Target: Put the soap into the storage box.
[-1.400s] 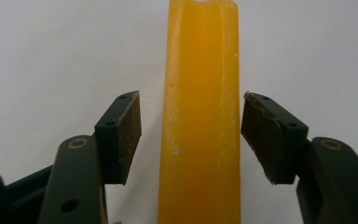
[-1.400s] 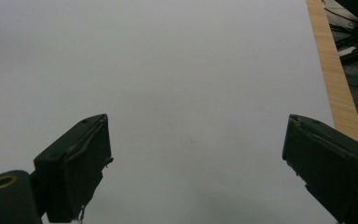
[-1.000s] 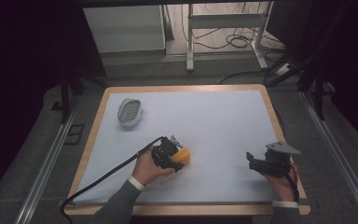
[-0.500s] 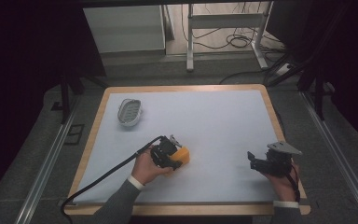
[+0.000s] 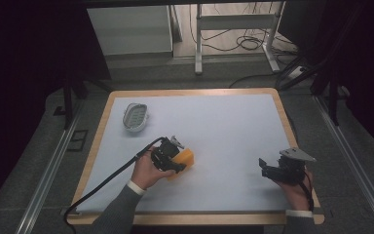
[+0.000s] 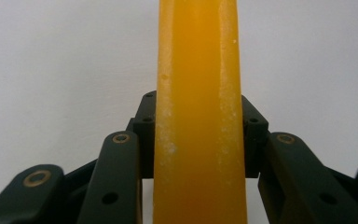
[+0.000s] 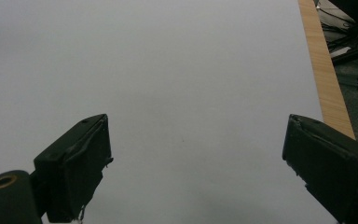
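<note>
An orange block [image 5: 185, 157] stands on edge on the white table top [image 5: 224, 126], left of the middle and toward the near side. My left gripper [image 5: 179, 159] is shut on it, and a hand holds the gripper from the near left. In the left gripper view the block [image 6: 198, 93] rises between the two black jaws, whose pads [image 6: 145, 121] press on both of its sides. At the near right my right gripper [image 5: 264, 168] hovers low over the table, pointing left. It [image 7: 196, 130] is open, with bare white surface between its jaws.
A small oval grey dish [image 5: 135, 117] sits at the far left of the table. A light wooden rim [image 5: 190, 91] runs round the white surface. The left gripper's black cable [image 5: 107, 183] trails off the near left edge. Dark floor and metal stands lie beyond.
The left gripper and the orange block have edged slightly away from the near edge. The right hand has kept still.
</note>
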A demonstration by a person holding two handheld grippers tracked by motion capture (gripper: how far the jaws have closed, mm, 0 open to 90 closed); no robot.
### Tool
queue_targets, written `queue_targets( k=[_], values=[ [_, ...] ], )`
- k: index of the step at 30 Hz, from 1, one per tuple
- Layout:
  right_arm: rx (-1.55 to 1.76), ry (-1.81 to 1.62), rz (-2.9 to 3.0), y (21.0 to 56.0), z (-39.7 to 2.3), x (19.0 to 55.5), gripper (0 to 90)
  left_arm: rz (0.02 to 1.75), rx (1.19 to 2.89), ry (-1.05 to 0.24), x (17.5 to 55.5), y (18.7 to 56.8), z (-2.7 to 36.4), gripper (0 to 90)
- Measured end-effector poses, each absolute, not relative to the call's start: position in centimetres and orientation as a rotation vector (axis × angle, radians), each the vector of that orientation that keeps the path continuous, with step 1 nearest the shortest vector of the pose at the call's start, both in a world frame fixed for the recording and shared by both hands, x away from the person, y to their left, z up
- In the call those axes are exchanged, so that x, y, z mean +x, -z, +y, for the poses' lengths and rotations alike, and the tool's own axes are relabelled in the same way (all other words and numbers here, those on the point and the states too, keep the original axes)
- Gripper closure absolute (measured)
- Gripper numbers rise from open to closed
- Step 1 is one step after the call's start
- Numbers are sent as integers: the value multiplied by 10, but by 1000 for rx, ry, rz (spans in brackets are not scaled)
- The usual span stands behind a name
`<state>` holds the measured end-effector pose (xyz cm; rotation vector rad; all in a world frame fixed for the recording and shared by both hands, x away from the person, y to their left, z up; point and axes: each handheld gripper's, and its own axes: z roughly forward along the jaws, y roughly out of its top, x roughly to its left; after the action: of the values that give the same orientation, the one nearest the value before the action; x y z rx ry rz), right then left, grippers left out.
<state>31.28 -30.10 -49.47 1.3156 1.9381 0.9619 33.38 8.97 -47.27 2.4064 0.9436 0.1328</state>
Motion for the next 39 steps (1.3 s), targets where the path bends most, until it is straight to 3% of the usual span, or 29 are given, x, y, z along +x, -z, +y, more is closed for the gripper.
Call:
queue_targets(
  k=[17,39],
  values=[
    [1296,-968,1944,495,-301,313,79,993,2319,-194,339,451,125,614],
    [1292,-964,1945,495,-302,313,86,1004,2252,-253,339,433,142,613]
  ],
)
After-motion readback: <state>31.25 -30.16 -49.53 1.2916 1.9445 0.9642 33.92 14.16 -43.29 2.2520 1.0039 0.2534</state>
